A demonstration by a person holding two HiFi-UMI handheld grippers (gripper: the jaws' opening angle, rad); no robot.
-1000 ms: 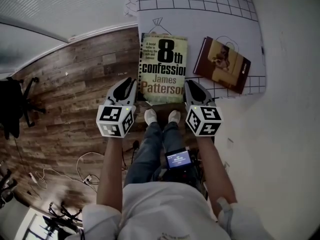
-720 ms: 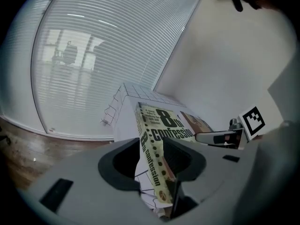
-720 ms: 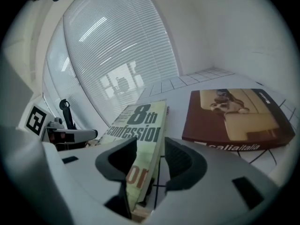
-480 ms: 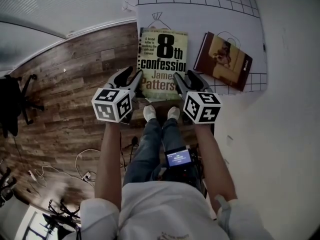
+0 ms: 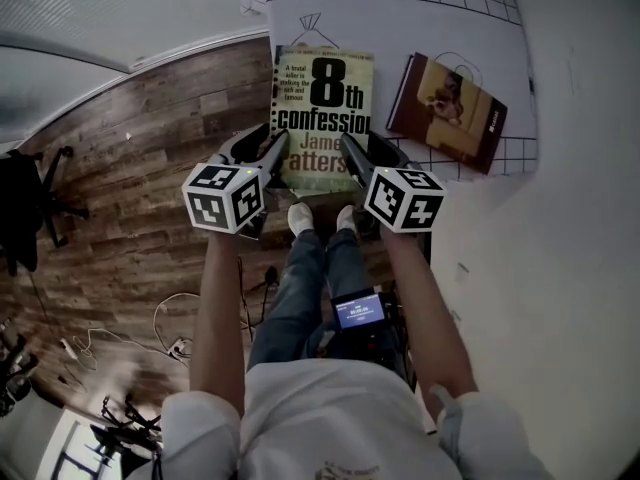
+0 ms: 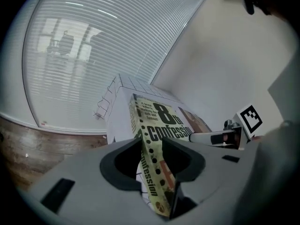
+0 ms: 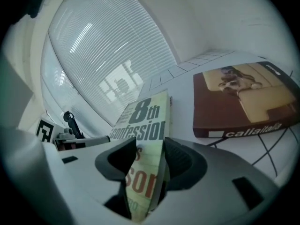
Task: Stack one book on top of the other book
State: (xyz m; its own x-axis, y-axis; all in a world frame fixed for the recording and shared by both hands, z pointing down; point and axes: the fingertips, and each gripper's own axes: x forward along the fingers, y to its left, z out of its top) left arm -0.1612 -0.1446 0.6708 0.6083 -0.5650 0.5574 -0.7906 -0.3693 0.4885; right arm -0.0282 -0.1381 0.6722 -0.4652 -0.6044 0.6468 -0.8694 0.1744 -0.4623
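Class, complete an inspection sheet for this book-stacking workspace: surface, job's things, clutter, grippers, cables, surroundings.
surface: white table with black grid lines drawn on it.
job's things: green book lies flat; brown book lies flat to its right, apart from it, not yet stacked.
clutter: nothing seen on the table.
grippers: left gripper and right gripper each have a near corner of the green book between their jaws; both pairs of jaws are closing, not yet clamped.
cables: white cable loose on the floor.
surroundings: wood floor, window blinds, the person's shoes.
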